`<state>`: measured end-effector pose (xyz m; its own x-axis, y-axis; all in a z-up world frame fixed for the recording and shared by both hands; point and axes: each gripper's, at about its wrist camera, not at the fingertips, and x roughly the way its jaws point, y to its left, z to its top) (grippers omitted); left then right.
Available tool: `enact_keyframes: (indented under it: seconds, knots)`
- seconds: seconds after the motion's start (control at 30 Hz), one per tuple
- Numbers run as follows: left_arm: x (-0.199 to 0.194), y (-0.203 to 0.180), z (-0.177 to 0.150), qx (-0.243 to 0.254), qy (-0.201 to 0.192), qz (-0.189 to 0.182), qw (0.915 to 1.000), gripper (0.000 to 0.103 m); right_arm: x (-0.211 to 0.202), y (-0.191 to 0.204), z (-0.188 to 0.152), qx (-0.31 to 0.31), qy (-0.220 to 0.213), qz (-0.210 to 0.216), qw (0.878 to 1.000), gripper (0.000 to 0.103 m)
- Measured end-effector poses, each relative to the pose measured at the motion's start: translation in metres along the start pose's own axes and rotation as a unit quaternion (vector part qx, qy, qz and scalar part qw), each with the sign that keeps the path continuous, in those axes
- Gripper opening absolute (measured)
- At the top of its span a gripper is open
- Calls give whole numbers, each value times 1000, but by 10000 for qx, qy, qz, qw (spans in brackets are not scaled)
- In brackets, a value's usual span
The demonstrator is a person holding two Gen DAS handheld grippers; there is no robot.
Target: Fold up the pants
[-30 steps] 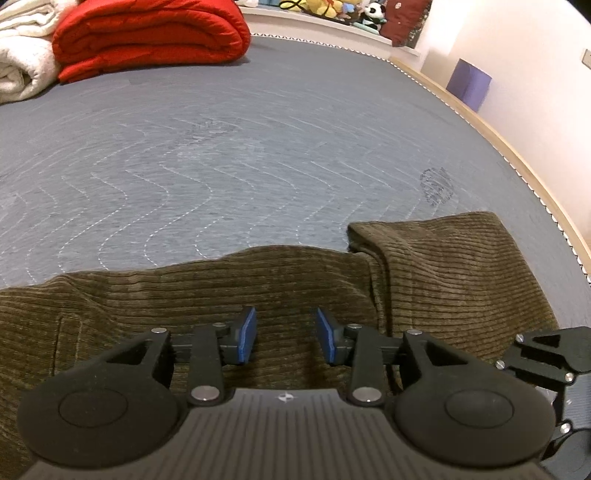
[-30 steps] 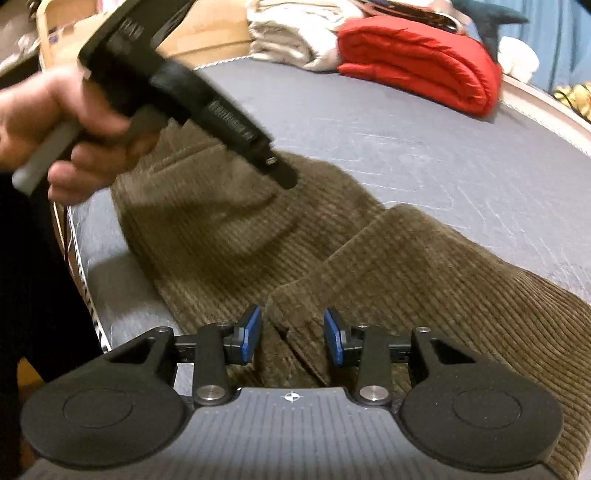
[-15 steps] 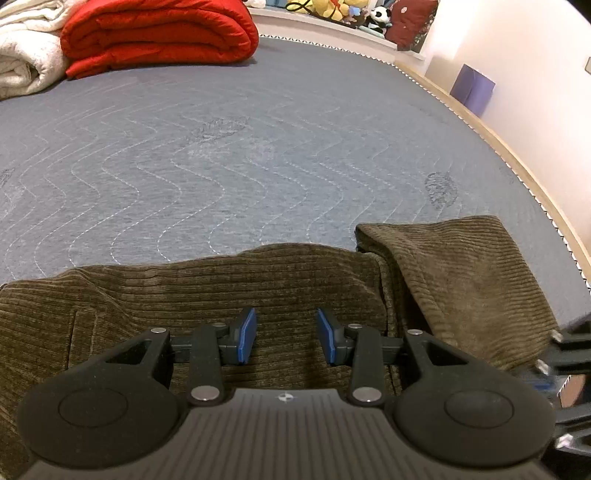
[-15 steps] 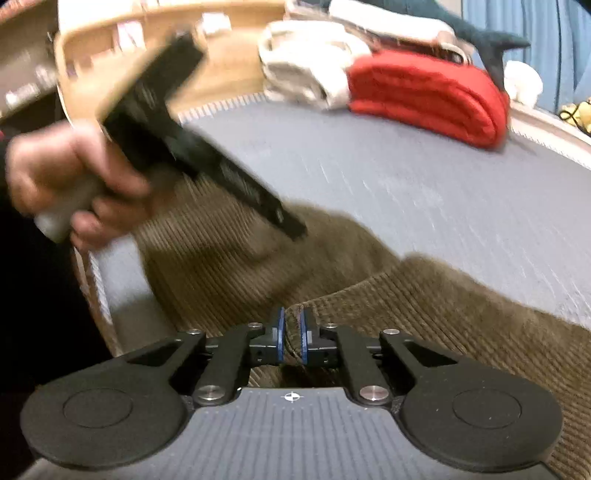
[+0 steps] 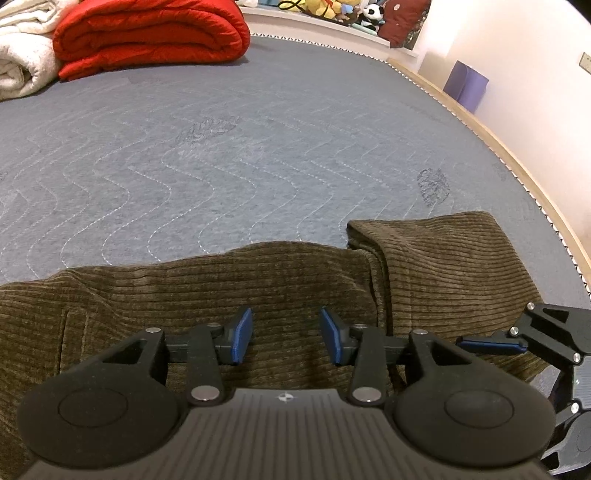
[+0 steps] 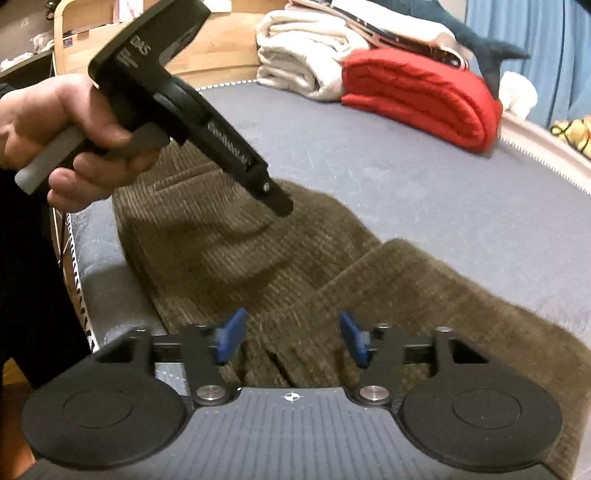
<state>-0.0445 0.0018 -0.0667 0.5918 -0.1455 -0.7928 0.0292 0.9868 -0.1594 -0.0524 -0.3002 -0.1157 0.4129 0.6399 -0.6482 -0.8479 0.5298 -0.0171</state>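
In the left wrist view, my left claw (image 5: 284, 341) stands wide open and holds nothing, low in the frame over the brown pants (image 5: 207, 295) on the grey mattress (image 5: 258, 147). In the right wrist view, my right claw (image 6: 290, 338) is also spread open and empty above the folded edge at the lower centre. I think a shallow bite takes only the top layer, so the fold slides apart.

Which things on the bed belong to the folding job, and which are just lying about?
Job:
- brown corduroy pants, partly folded
- left gripper, open above them
- right gripper, open over the folded part

Lying about:
- red quilt, folded
- white blanket
- stuffed toys on the far ledge
- purple box
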Motion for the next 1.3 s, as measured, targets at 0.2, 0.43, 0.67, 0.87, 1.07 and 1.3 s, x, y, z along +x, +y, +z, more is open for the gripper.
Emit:
enact_keyframes:
  seconds: [0.2,0.43,0.67,0.87,1.07,1.3]
  knots:
    - [-1,3,-1,-37,-3,-12,10000,46,13,5,-4,-163,420,-11,9990,69]
    - [-1,0,0,6,10,-49,10000,47,28,13,-14,-408,800,-63,9959,69]
    - [4,2,0,-266,164,-381,9988,50,24,15,-9,-443,678,95,9967,28]
    - [14,8,6,-1198,380,-1551,9799,67,-37,12,11,-120,-747,1118,9908,26]
    - [43,0,5,-1227,720,-1105,9836,70,-8,39,-8,-772,191,1024,9916,36]
    - [60,10,14,-1883,527,-1524,9688,70,-31,2,6,396,-420,1065,9926,65]
